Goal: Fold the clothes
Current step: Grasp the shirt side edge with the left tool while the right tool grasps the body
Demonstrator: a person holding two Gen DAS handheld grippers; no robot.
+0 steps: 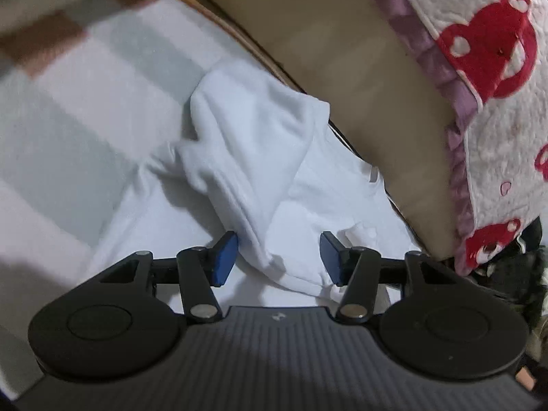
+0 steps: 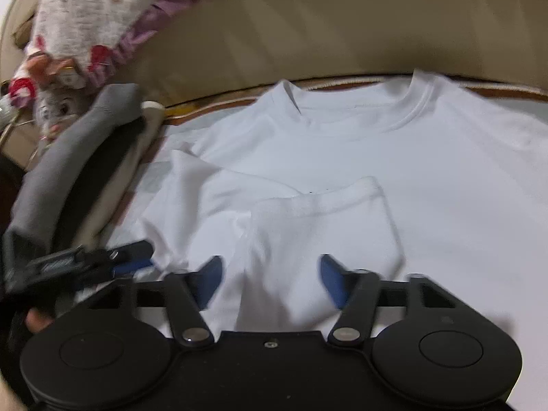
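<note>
A white T-shirt (image 2: 428, 178) lies spread on the bed, its round collar (image 2: 359, 116) toward the beige headboard. One sleeve (image 2: 325, 226) is folded inward over the chest. My right gripper (image 2: 270, 277) is open, its blue pads either side of that sleeve's near edge. In the left wrist view the same shirt (image 1: 325, 188) shows a bunched sleeve (image 1: 253, 157) running down between the open blue pads of my left gripper (image 1: 279, 257). The left gripper also shows at the left edge of the right wrist view (image 2: 133, 257).
A beige padded headboard (image 2: 308, 34) runs behind the shirt. A white quilt with red bear prints (image 1: 496, 85) hangs at the right. Folded grey and dark clothes (image 2: 78, 157) are stacked left of the shirt. The checked sheet (image 1: 85, 109) extends left.
</note>
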